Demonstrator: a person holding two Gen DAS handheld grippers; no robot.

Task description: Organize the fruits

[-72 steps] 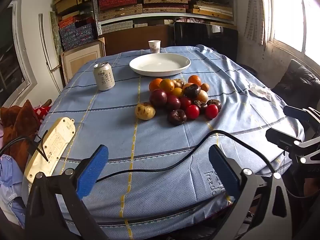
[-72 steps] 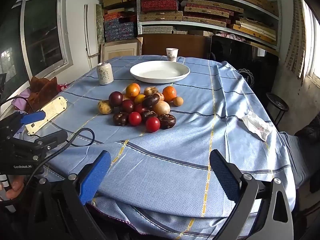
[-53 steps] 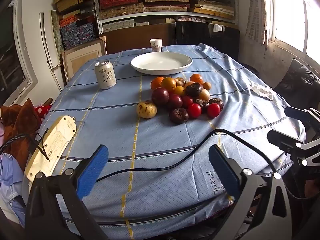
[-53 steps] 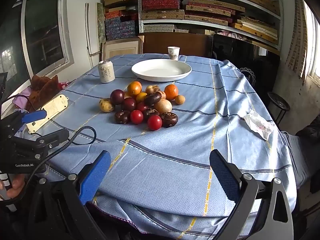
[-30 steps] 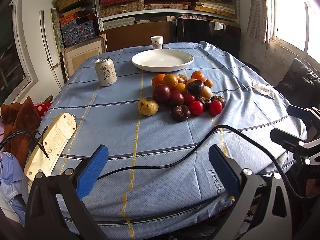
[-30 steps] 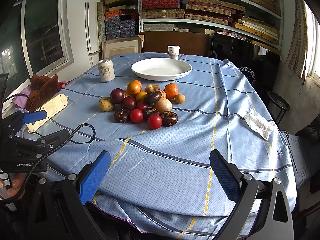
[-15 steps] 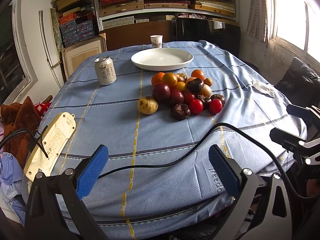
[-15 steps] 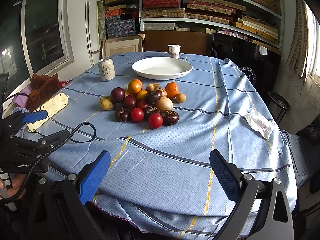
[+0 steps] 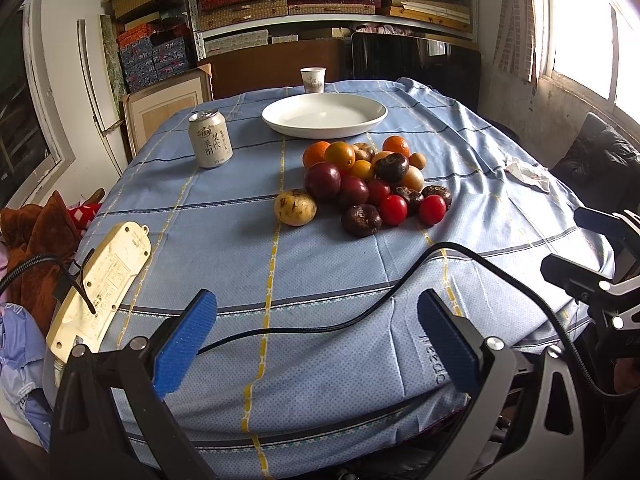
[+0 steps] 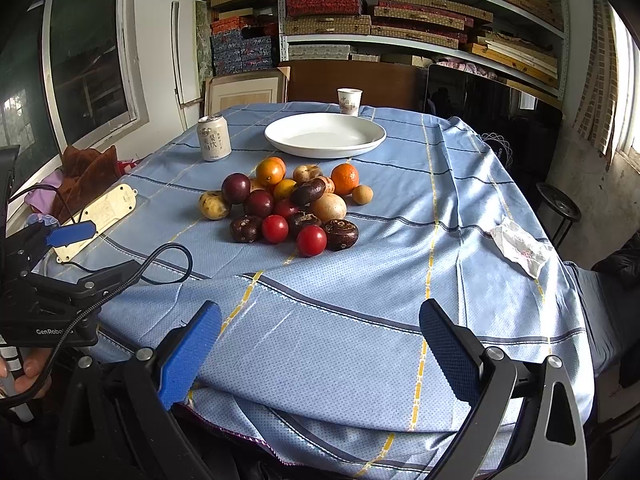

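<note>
Both grippers, left gripper (image 9: 316, 332) and right gripper (image 10: 320, 340), fingers apart, empty. Fruit pile (image 10: 290, 208) just before plate (image 10: 325, 135). Risk: round fruit rolls when nudged; cable (image 9: 400, 292) may snag.

I see the table (image 10: 460, 208) in blue cloth carrying a fruit pile (image 10: 288, 204), white plate (image 10: 325, 135), can (image 10: 214, 137), paper cup (image 10: 349, 101), power strip (image 10: 96, 216), crumpled tissue (image 10: 520, 250).

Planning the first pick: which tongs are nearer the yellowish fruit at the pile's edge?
Left. The left tongs face the yellowish fruit almost straight ahead; the right tongs sit farther off, the fruit ahead to their left.
</note>
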